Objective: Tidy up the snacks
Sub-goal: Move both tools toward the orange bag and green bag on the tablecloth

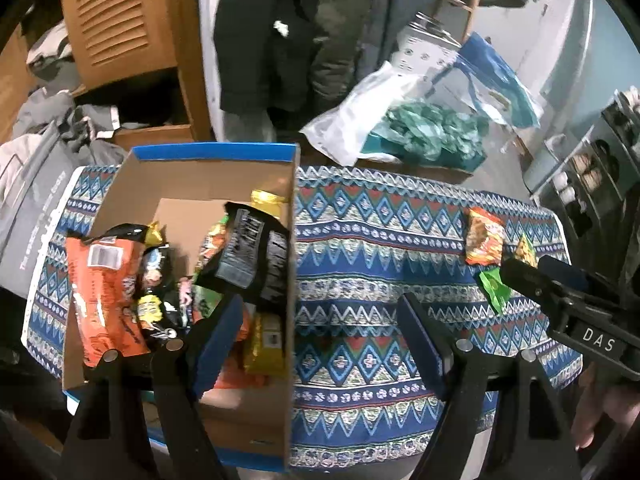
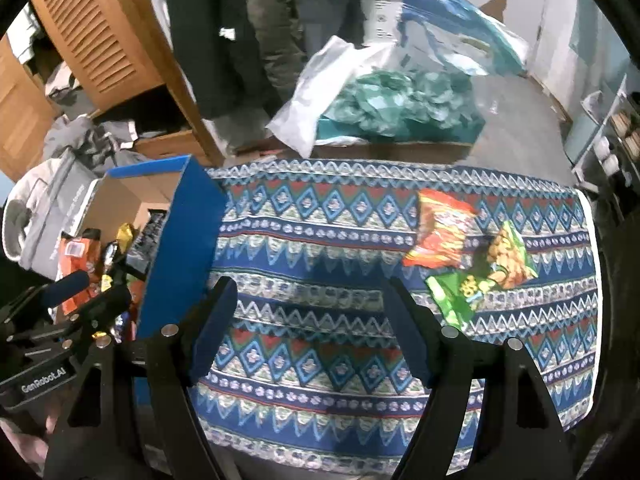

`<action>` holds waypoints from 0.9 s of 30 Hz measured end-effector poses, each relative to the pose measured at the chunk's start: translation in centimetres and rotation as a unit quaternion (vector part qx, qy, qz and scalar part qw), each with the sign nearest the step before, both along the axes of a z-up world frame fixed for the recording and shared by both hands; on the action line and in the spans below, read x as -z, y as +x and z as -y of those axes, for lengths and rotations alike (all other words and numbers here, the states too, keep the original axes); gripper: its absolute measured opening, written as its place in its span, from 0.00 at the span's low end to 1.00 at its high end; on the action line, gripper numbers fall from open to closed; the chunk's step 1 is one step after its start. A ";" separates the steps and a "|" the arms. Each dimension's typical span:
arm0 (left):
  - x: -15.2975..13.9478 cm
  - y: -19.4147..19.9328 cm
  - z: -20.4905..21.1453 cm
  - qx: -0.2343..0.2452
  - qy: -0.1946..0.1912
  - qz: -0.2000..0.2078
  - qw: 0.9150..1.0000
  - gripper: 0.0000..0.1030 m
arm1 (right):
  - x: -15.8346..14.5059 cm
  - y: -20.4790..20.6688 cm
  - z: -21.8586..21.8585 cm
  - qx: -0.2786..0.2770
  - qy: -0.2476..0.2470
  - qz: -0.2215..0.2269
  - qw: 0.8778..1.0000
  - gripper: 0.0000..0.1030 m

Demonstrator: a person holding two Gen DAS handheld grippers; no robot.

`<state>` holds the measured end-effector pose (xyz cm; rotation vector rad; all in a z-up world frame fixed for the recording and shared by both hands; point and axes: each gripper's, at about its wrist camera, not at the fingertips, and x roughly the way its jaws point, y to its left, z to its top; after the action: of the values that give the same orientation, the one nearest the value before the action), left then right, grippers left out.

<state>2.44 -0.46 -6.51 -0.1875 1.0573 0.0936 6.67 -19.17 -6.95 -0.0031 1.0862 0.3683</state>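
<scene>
Two snack packets, an orange packet (image 2: 440, 228) and a green packet (image 2: 486, 272), lie on the patterned cloth (image 2: 320, 248) ahead-right of the empty, open right gripper (image 2: 308, 316). Beside the spread, empty left gripper (image 1: 320, 332), the cardboard box (image 1: 208, 184) collects sorted snacks.

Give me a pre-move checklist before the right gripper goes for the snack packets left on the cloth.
1. Right gripper open and empty: ok.
2. Left gripper open and empty: ok.
3. Orange packet lies on the cloth, nothing on top of it: ok.
4. Green packet lies beside the orange one, edges touching or overlapping: cannot tell which.
5. Box open at the top, with bare floor showing among the snacks: ok.
6. Right gripper lined up over a packet: not ok, both lie off to its right.
</scene>
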 end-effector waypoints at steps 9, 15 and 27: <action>0.4 0.4 3.2 0.032 0.010 -0.011 0.999 0.78 | 1.5 -0.5 3.7 0.024 -0.007 -0.013 1.000 0.74; 0.9 0.7 5.4 0.053 0.015 -0.020 0.998 0.78 | 3.4 -0.4 5.8 0.043 -0.012 -0.036 0.998 0.74; 3.0 2.3 8.6 0.073 0.019 -0.045 0.996 0.78 | 5.7 0.5 10.7 0.095 -0.012 -0.063 0.993 0.74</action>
<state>4.75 -9.03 -9.50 -0.0704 1.1554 -0.0104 7.16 -29.87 -12.63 0.1027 1.2043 0.1861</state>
